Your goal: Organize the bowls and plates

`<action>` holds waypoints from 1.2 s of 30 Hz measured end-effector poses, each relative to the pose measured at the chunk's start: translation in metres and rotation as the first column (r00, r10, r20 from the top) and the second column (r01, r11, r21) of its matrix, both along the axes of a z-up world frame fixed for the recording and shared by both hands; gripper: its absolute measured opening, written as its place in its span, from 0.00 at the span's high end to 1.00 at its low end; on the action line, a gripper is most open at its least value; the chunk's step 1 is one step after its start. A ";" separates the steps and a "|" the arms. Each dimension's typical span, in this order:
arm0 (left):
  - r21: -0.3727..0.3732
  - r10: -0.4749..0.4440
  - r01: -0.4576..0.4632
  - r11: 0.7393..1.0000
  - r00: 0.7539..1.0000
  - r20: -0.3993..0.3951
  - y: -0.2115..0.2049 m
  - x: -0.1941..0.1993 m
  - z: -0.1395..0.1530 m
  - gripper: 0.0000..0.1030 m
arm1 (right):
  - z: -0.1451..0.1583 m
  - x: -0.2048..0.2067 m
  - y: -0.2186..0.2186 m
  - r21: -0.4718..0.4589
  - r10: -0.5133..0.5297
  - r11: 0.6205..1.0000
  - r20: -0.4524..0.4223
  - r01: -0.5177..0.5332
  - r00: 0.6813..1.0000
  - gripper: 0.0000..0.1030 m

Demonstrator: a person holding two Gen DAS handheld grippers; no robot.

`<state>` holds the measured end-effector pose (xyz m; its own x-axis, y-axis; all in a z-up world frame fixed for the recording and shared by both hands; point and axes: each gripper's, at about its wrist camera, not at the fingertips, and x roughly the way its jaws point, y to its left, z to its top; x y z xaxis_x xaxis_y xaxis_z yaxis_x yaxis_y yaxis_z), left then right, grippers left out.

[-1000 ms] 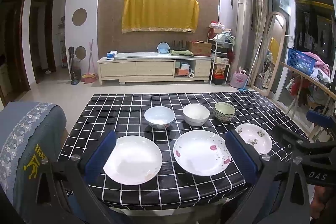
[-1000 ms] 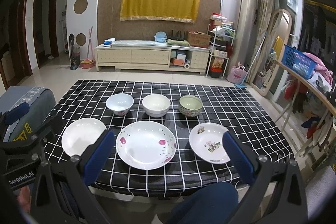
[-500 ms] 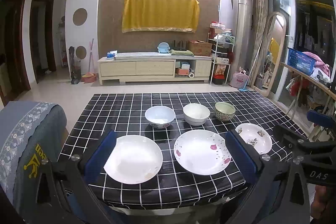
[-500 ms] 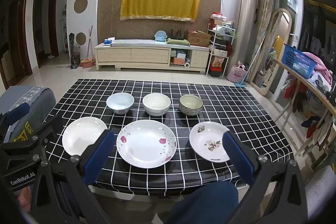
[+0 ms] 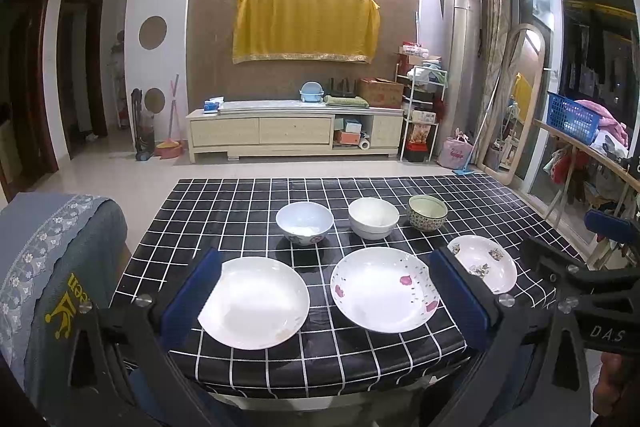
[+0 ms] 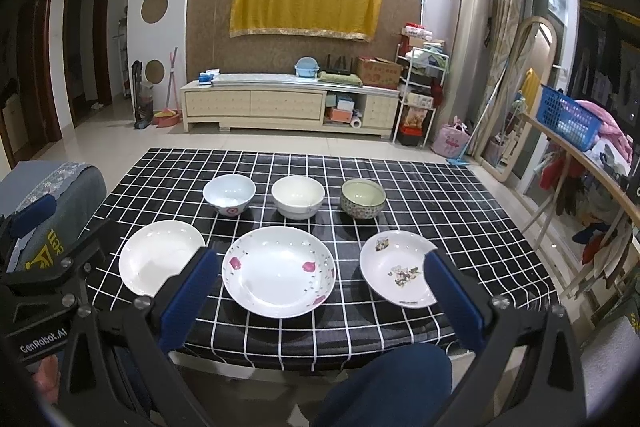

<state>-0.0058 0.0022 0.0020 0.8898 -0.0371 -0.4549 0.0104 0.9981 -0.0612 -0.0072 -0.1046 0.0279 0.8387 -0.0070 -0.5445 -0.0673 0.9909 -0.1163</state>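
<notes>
From the left wrist camera, the left gripper [image 5: 324, 291] hangs over the near edge of the table [image 5: 224, 203], its blue-padded jaws spread wide with nothing between them but air. Below it, on the black checked cloth, the plain white plate [image 5: 254, 302] lies nearest the left pad, the pink-flowered plate [image 5: 384, 289] sits just beside it to the right, and the small patterned plate [image 5: 482, 263] shows partly behind the right pad. Behind the plates stand three bowls in a row, apart from one another: the pale blue bowl [image 5: 305, 223], the white bowl [image 5: 373, 218] and the green patterned bowl [image 5: 427, 212]. From the right wrist camera, the right gripper [image 6: 322, 291] is likewise wide open and holding nothing, poised above the table's front edge. The pink-flowered plate [image 6: 279, 270] lies between its pads, the plain white plate [image 6: 162, 257] off to the left, the small patterned plate [image 6: 396, 273] to the right, with the same three bowls lined up behind.
</notes>
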 end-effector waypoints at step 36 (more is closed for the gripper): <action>0.030 0.148 -0.146 0.989 0.976 -0.162 0.101 0.075 0.015 0.00 | 0.006 0.115 0.089 0.077 0.276 0.960 -0.076 -0.270 0.958 0.00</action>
<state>0.0691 0.1028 0.0166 0.7984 0.0979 -0.5941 -0.1452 0.9889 -0.0322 0.1083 -0.0157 0.0342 0.7543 0.2539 -0.6055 -0.3431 0.9387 -0.0338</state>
